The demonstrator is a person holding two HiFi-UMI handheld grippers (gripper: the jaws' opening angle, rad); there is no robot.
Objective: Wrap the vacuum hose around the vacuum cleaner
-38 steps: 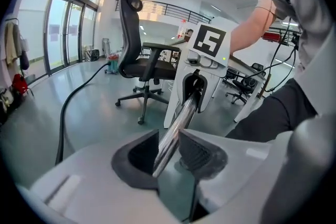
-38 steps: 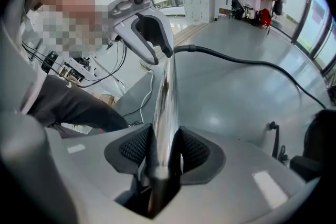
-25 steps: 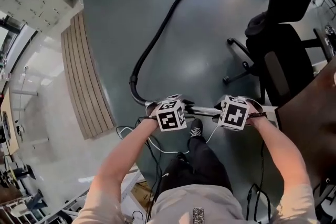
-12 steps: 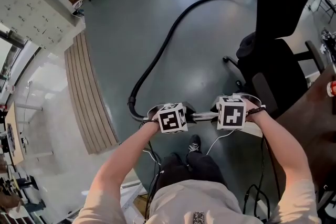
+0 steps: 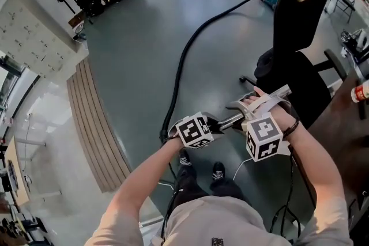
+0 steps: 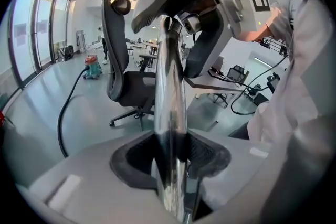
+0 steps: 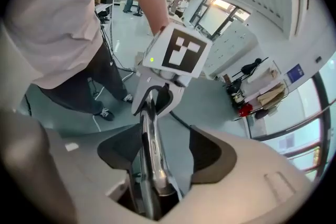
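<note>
Two grippers on the chrome wand (image 6: 169, 86): left gripper (image 6: 170, 152) clamped around it, right gripper (image 7: 160, 152) with jaws just opening, wand loose between. Stiff, slick metal; floppy hose (image 5: 183, 60) trails beyond, likely grippable anywhere.

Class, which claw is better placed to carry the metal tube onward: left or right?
Probably left. The left claw is clamped on the tube; the right claw has just been opening, its jaws apart around the tube.

My right gripper (image 7: 163, 153) jaws have just been opening. The chrome tube (image 7: 150, 139) lies between them, clear of one pad. The left gripper (image 7: 156, 98) clamps its far end.
</note>
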